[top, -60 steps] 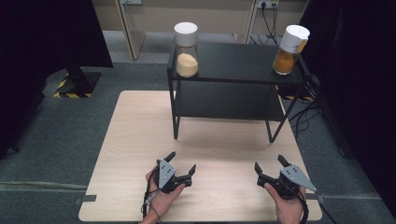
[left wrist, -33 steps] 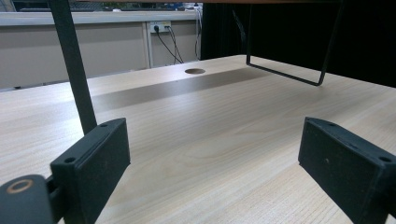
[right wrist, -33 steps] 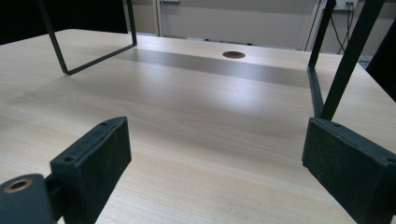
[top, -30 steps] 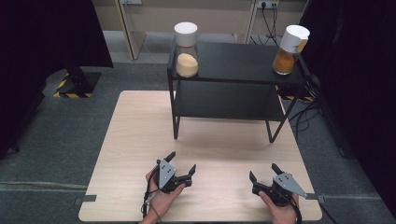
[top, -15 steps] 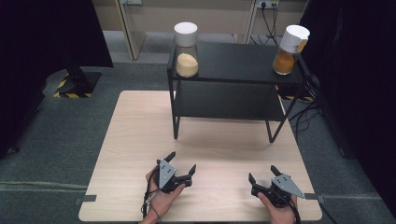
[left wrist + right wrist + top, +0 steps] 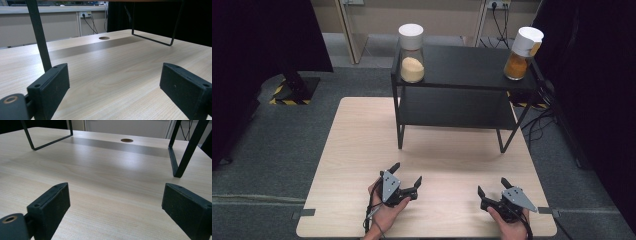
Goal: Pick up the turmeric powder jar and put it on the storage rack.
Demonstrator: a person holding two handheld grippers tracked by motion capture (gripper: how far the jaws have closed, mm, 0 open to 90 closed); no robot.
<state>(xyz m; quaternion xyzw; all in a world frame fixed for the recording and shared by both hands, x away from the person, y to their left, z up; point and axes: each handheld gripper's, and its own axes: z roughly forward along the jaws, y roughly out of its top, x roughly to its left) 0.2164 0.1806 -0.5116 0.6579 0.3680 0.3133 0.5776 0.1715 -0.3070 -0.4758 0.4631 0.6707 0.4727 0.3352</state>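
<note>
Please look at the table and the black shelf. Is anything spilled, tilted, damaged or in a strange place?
Nothing stands out. Both jars, the pale-filled jar and the orange-filled jar, stand upright and capped on the shelf. The table shows no spill. The left gripper and right gripper are open, holding nothing.

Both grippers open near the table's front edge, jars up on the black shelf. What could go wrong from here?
1. The right jar stands at the shelf's right corner; a nudge may tip it off.
2. Both jars are tall and narrow, so a high grip could topple the left jar.
3. Reaching forward, either gripper could strike the shelf frame.
</note>
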